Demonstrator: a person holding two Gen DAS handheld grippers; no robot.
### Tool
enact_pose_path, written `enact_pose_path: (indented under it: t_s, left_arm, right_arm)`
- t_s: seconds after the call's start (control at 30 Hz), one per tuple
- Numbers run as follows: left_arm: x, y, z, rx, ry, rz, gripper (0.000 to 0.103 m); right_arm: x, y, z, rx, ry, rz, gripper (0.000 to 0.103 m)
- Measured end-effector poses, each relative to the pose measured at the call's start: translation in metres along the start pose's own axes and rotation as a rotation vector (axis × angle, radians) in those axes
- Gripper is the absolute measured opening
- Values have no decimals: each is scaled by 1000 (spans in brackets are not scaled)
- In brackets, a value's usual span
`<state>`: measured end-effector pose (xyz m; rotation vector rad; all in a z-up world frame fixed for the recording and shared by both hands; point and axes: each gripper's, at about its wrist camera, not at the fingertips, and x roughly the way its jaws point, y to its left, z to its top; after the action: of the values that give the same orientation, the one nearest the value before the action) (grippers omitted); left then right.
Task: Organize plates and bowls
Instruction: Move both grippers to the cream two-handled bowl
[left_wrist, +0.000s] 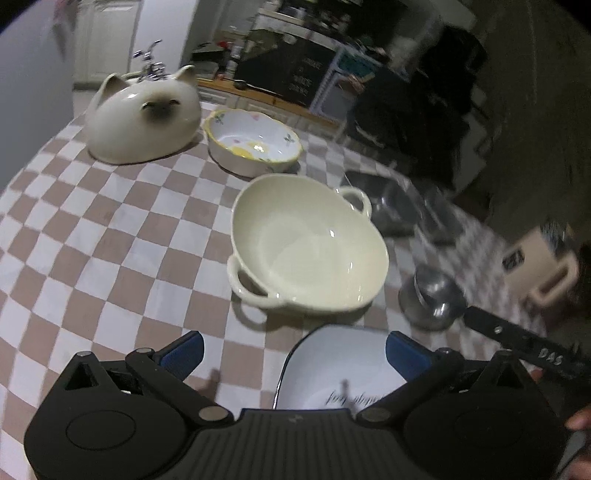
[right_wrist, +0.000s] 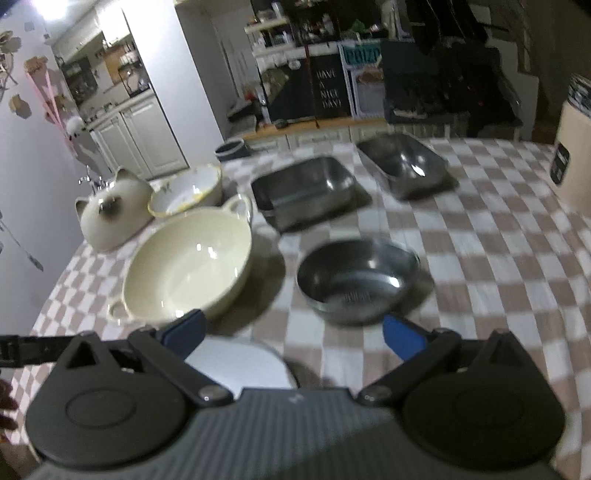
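White plate, nearest the lens, lies flat on the checked bench between the widely parted, empty left tongs. Glazed and thin-rimmed, it is probably slippery and breakable; the rim edge offers the likeliest hold. Beyond it stands the cream two-handled bowl, likely heavy, best taken at a loop handle. Further off: floral bowl, cat-shaped dish. The right tongs, also wide and empty, hover near the steel bowl, before two steel trays.

Left gripper jaws spread above white plate; cream bowl beyond.
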<state>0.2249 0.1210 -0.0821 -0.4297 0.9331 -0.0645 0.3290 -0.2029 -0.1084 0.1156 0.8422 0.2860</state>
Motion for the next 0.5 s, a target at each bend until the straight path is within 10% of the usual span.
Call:
enact_pose_path:
  t_s: [0.5]
  left_arm:
    - [28,35,23,-355,-61,-51,103]
  right_arm:
    - [97,-18,48,214,-58,41,103]
